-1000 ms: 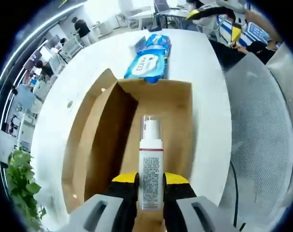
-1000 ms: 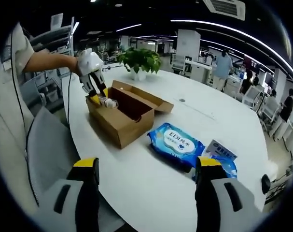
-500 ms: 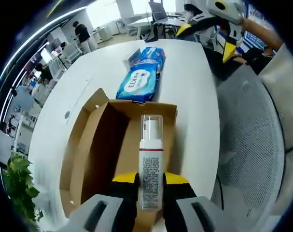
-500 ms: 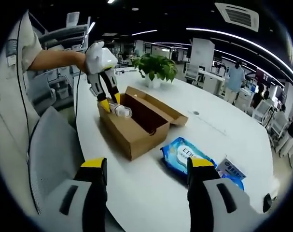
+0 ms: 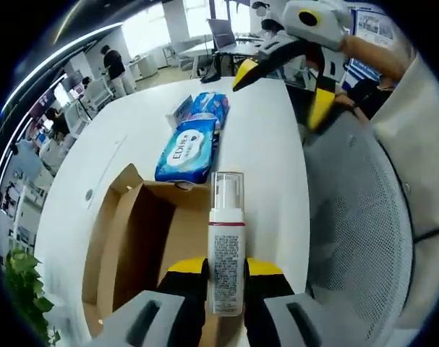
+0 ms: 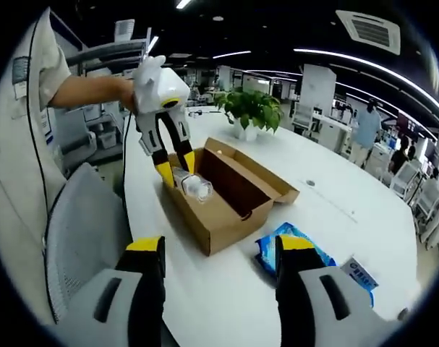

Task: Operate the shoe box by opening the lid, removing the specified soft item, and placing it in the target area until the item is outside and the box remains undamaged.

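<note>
The open brown shoe box (image 5: 143, 246) lies on the white table, its lid flap (image 6: 266, 173) folded outward. My left gripper (image 5: 226, 271) is shut on a white pump bottle (image 5: 226, 238) with a clear cap and holds it above the box's near end. In the right gripper view the left gripper (image 6: 174, 168) hangs over the box (image 6: 230, 206), the bottle (image 6: 192, 185) sticking out toward me. My right gripper (image 6: 220, 246) is open, empty, short of the box. In the left gripper view the right gripper (image 5: 280, 90) hovers beyond the box with its jaws spread.
A blue wipes pack (image 5: 183, 148) lies just past the box, a second pack (image 5: 208, 107) behind it. A grey mesh chair (image 5: 356, 231) stands against the table edge. A potted plant (image 6: 252, 108) sits at the table's far end. People and desks fill the background.
My left gripper has lifted the bottle up out of the box. My right gripper has come nearer to the box and still holds nothing.
</note>
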The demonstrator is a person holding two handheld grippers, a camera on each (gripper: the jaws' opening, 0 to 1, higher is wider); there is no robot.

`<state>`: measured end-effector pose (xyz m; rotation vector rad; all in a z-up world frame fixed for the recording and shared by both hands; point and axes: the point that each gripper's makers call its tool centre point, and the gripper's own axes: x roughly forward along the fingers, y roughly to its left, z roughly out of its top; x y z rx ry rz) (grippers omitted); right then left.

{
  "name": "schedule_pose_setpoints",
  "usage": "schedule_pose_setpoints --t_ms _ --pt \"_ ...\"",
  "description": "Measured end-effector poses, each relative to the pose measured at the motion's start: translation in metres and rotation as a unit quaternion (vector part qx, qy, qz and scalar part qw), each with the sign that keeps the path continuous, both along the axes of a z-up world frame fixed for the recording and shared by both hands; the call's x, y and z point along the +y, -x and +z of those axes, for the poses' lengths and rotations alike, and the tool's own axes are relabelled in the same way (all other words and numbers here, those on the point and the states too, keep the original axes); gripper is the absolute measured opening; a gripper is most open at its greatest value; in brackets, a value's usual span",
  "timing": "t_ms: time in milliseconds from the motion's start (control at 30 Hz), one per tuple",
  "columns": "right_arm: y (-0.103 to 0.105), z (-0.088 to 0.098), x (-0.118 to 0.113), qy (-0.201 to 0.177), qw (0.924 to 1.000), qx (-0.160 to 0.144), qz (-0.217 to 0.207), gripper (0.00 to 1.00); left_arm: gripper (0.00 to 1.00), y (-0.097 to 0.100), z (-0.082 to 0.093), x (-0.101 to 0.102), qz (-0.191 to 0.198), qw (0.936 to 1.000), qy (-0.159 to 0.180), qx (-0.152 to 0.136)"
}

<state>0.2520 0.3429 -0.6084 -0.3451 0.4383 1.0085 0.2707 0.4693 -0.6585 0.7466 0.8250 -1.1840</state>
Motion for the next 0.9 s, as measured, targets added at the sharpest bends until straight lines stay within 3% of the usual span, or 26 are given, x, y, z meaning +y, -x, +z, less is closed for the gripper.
schedule_pose_setpoints --t_ms 433,900 --pt "0.008 0.001 0.015 0.0 0.999 0.006 0.045 0.35 0.18 0.021 0.001 -0.027 -0.032 0.9987 0.037 0.013" --pt "0.032 -0.006 0.032 0.005 0.9938 0.032 0.106 0.25 0.18 0.047 -0.002 -0.048 -0.086 0.9927 0.077 0.034"
